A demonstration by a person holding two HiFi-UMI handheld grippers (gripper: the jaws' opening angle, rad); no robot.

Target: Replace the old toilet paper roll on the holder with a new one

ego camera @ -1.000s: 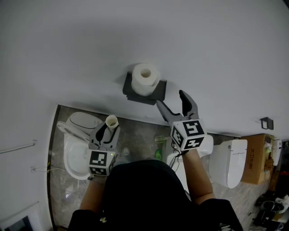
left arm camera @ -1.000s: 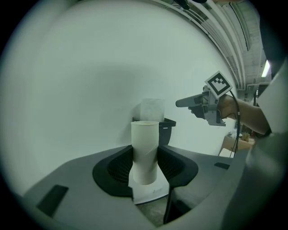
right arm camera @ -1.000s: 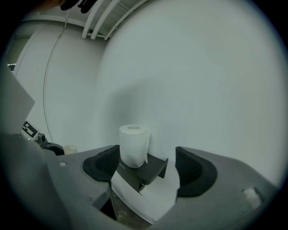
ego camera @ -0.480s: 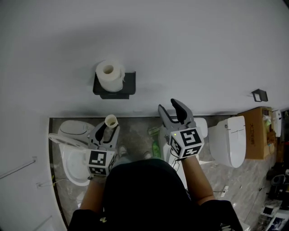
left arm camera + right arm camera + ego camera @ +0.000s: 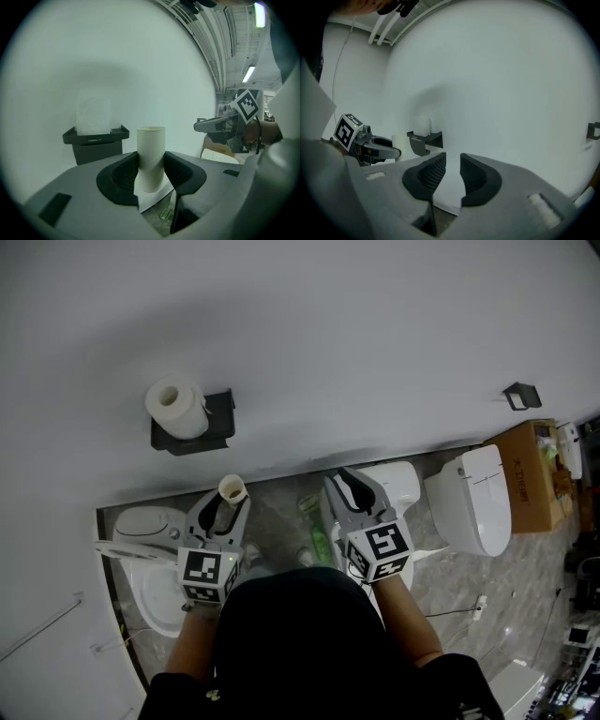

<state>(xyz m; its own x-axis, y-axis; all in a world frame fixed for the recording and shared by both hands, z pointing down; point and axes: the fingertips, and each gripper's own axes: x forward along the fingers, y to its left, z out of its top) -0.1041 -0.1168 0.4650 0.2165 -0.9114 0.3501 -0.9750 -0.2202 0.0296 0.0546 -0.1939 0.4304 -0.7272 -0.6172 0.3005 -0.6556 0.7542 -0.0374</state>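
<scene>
**While L claw grips the empty core, R claw closes on nothing**

As I read the left gripper view, the L claw (image 5: 151, 172) is clamped on the bare cardboard core (image 5: 151, 154). The core stands upright between the ribbed pads, w/ its open top above the jaw tips. Ahead of that claw and off to its left, against the white wall (image 5: 356, 324), sits the black holder (image 5: 96, 140). The full white roll (image 5: 93, 115) stands in it, well apart from the core. There's pale lettering on the holder's front lip, but it's too small and soft for me to read.

The R claw (image 5: 453, 171) is narrowing. Its jaws are closing w/ only a slim gap left and nothing between them, just wall and floor beyond. From that claw the holder lies ahead-left, and the L claw shows further left again.

In the head view a white toilet (image 5: 150, 568) sits under the L claw. Another toilet (image 5: 473, 502) and a brown carton (image 5: 534, 470) lie right of the R claw. The carton's print isn't legible. Each claw's cube shows black-and-white square markers only, no text.
</scene>
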